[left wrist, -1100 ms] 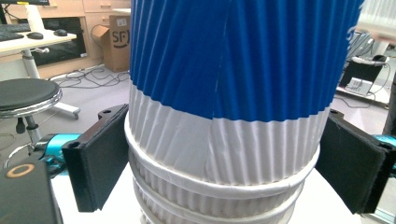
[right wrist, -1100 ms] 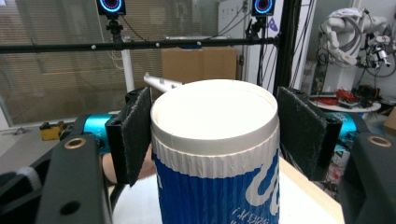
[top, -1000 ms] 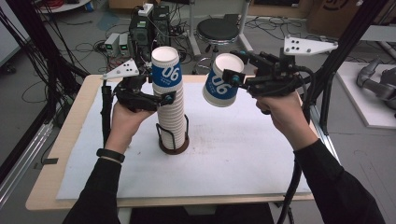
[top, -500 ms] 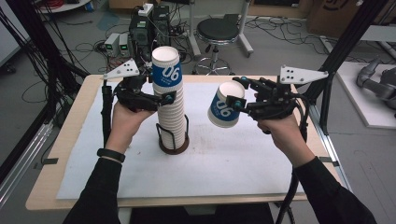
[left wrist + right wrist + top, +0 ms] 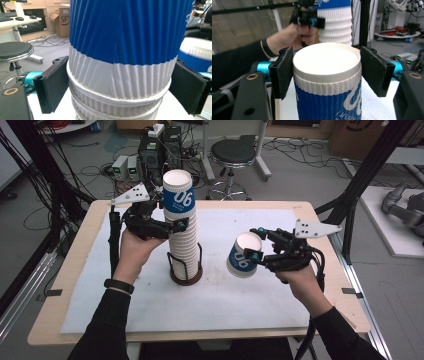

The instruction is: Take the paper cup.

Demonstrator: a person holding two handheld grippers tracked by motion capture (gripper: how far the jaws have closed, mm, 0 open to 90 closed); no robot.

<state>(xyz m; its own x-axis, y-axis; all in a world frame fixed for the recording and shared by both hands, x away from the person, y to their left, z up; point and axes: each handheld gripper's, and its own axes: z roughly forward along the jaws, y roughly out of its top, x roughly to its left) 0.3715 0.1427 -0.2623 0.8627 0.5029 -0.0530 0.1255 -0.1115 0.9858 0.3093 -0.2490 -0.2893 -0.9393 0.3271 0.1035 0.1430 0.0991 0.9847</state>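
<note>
Left hand-held gripper [image 5: 172, 226] first: we have its jaws clamped on the stack of cups [image 5: 182, 240], just under the blue top cup, steadying the column in its wire holder [image 5: 186, 272]. In the left gripper view the pads press the white ribbed wall on both sides. Moving right, our right hand-held gripper [image 5: 256, 251] grips the single cup [image 5: 244, 255] near its rim, tilted, held above the surface [image 5: 280, 220] and well apart from the stack. We judge this as the set-down step for a cup taken off the stack. Next we need to level the cup, lower it until it rests, then let go.
</note>
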